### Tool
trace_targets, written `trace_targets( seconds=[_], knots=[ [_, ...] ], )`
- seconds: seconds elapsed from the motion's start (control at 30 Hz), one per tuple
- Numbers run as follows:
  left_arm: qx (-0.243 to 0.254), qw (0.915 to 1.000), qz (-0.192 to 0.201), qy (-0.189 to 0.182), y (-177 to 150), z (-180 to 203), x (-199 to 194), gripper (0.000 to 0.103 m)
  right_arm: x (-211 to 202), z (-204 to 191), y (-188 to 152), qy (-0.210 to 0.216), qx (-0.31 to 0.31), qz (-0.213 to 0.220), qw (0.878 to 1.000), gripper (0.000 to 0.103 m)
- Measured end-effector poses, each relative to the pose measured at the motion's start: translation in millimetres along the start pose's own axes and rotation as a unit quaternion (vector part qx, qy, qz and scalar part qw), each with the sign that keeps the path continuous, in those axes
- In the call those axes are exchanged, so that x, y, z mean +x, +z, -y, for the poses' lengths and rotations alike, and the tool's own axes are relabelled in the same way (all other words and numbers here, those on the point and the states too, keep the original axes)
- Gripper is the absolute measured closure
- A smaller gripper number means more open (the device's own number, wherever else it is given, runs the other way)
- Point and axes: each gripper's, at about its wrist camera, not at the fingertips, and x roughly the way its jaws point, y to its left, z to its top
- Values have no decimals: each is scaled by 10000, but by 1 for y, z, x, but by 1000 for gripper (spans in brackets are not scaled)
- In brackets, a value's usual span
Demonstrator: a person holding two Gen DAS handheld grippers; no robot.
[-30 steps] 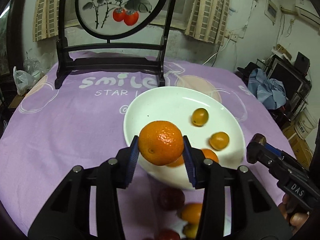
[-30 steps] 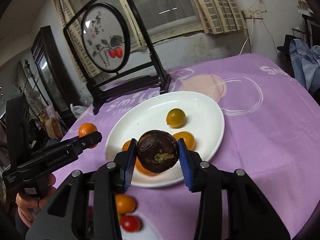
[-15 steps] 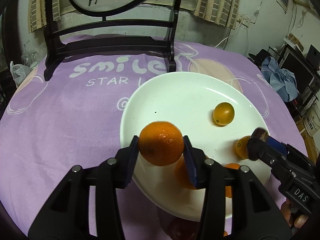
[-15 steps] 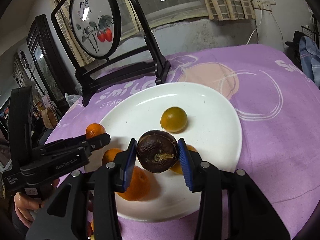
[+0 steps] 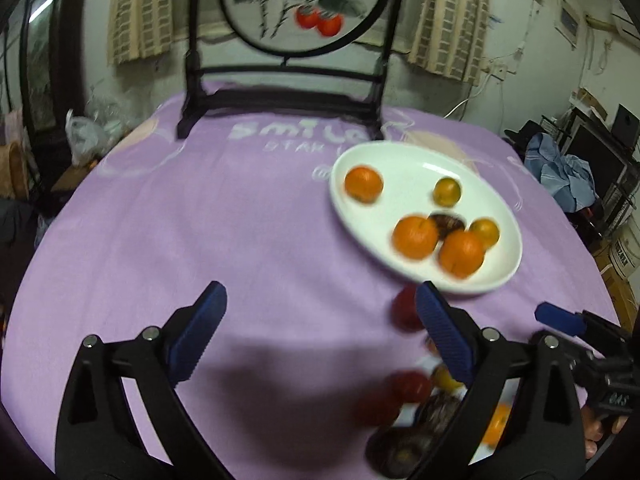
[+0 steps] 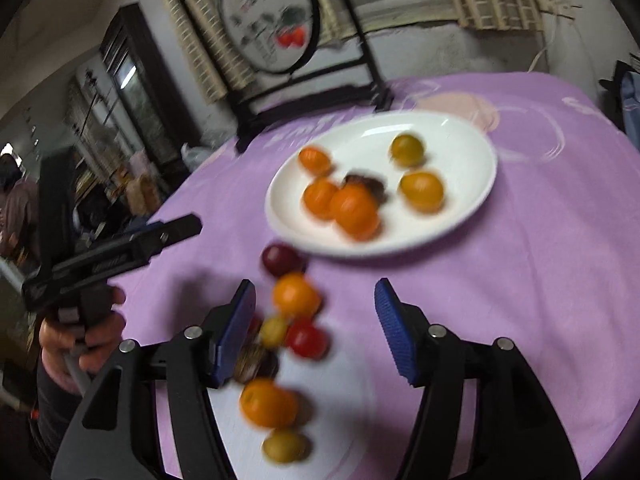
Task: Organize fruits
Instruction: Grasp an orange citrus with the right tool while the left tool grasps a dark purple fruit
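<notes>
Left wrist view: left tongs (image 5: 318, 330) gaping, empty, jaws just been opening. Round orange mandarins (image 5: 415, 237) and dark brown fruit (image 5: 448, 222) on white oval plate (image 5: 416, 168), purple-clothed counter (image 5: 192, 232). Right tongs (image 6: 316, 332) released, also opening; loose small fruits (image 6: 296, 294) await sorting.

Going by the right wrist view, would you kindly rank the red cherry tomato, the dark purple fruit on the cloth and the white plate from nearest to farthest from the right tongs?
1. Red cherry tomato, between the open right tongs.
2. Dark purple fruit, ahead on the cloth.
3. White plate, farthest, beyond it.
</notes>
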Motion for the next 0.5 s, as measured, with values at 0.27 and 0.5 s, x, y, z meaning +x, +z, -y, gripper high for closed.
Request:
trace_targets(
  seconds=[0.27, 0.5],
  knots=[
    [-153, 9997, -6, 185, -44, -27, -24, 6, 5, -37, -23, -261, -859, -333, 9954, 41],
    [-230, 9992, -183, 280, -56, -34, -22, 6, 16, -44, -34, -366, -1150, -598, 9909, 41]
  ],
)
